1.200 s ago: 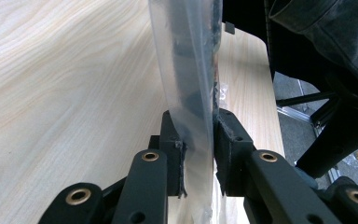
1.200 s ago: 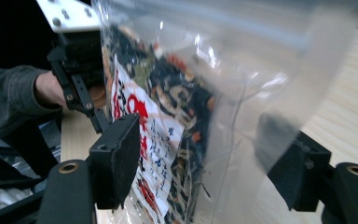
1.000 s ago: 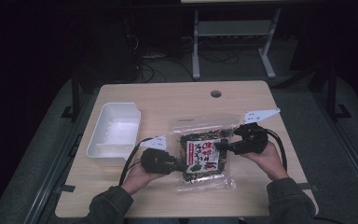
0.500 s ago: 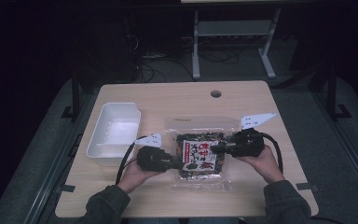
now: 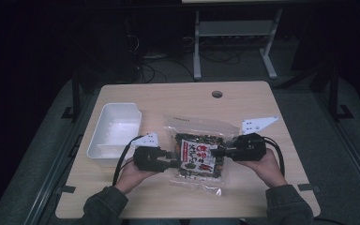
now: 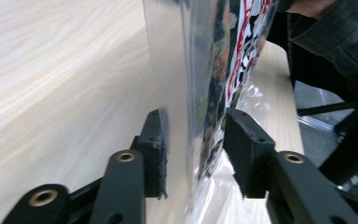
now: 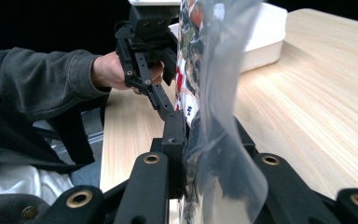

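- Since a second ago, our left gripper (image 5: 177,164) has been opening; its pads now stand off the snack bag (image 5: 198,154) between them.
- Our right gripper (image 5: 215,152) has been closing and pinches the bag's right edge.
- The bag lies mid-table, right of the white tray (image 5: 115,129).
- We judge this a handover; next, lift with the right alone.

The bag (image 5: 198,157) I held carried a white label with large red and black characters; I could not make out what they said.
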Demonstrator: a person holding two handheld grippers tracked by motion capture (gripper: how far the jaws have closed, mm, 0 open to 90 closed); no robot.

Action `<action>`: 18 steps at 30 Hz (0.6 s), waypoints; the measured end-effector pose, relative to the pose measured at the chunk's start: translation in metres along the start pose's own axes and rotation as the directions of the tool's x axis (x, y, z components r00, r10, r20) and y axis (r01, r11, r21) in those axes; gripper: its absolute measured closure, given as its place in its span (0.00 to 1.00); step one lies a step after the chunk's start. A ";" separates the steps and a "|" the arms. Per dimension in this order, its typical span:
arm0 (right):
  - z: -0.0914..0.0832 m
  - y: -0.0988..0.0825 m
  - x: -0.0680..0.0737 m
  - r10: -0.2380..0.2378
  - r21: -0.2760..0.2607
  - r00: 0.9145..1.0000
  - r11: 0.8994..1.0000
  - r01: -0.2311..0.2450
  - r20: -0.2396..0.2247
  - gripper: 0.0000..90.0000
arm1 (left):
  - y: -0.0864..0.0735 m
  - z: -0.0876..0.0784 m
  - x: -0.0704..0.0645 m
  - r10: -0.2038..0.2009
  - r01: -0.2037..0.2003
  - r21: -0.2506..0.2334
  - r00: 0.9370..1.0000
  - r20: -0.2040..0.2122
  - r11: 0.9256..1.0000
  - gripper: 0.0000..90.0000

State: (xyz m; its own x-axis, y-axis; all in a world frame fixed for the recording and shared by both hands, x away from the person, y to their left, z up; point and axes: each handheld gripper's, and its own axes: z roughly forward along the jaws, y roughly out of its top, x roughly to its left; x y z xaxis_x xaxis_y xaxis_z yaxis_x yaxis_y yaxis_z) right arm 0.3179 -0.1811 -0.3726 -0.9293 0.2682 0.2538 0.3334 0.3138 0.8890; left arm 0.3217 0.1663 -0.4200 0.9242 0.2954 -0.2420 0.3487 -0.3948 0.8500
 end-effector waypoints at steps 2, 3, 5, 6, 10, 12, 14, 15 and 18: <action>-0.002 0.000 0.000 0.003 -0.002 1.000 1.000 -0.003 0.012 0.82 | 0.000 -0.002 0.000 0.000 0.000 -0.004 1.000 -0.008 1.000 0.60; -0.004 0.000 0.000 0.004 -0.008 1.000 1.000 -0.004 0.023 0.82 | 0.000 -0.003 -0.001 0.002 -0.002 -0.005 1.000 -0.015 1.000 0.60; -0.010 0.000 0.001 0.014 -0.022 0.998 1.000 -0.013 0.063 0.83 | -0.001 -0.006 -0.004 0.010 -0.010 0.000 0.999 -0.034 1.000 0.54; -0.012 0.000 0.001 0.019 -0.025 0.997 1.000 -0.017 0.077 0.83 | -0.001 -0.007 -0.005 0.018 -0.018 0.003 0.999 -0.038 1.000 0.54; -0.019 0.000 0.001 0.039 -0.042 0.991 0.999 -0.034 0.126 0.83 | -0.004 -0.009 -0.009 0.046 -0.044 0.030 0.997 -0.064 0.999 0.51; -0.021 0.000 0.001 0.049 -0.050 0.988 0.998 -0.042 0.147 0.83 | -0.004 -0.008 -0.011 0.049 -0.047 0.033 0.996 -0.069 0.998 0.50; -0.023 0.001 0.000 0.061 -0.062 0.984 0.997 -0.051 0.169 0.83 | -0.006 -0.009 -0.014 0.072 -0.067 0.059 0.994 -0.085 0.996 0.48; -0.024 0.001 0.000 0.068 -0.067 0.982 0.996 -0.057 0.178 0.83 | -0.007 -0.010 -0.015 0.078 -0.072 0.063 0.993 -0.087 0.995 0.47; -0.025 0.001 0.000 0.083 -0.080 0.976 0.995 -0.068 0.204 0.83 | -0.009 -0.011 -0.017 0.092 -0.085 0.084 0.992 -0.090 0.993 0.45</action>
State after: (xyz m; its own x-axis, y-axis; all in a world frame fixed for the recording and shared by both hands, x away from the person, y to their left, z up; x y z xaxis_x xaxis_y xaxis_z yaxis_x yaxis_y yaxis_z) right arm 0.3142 -0.2032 -0.3617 -0.8468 0.4730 0.2435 0.3817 0.2214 0.8974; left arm 0.3013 0.1744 -0.4185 0.9347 0.3347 -0.1197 0.2811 -0.4897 0.8253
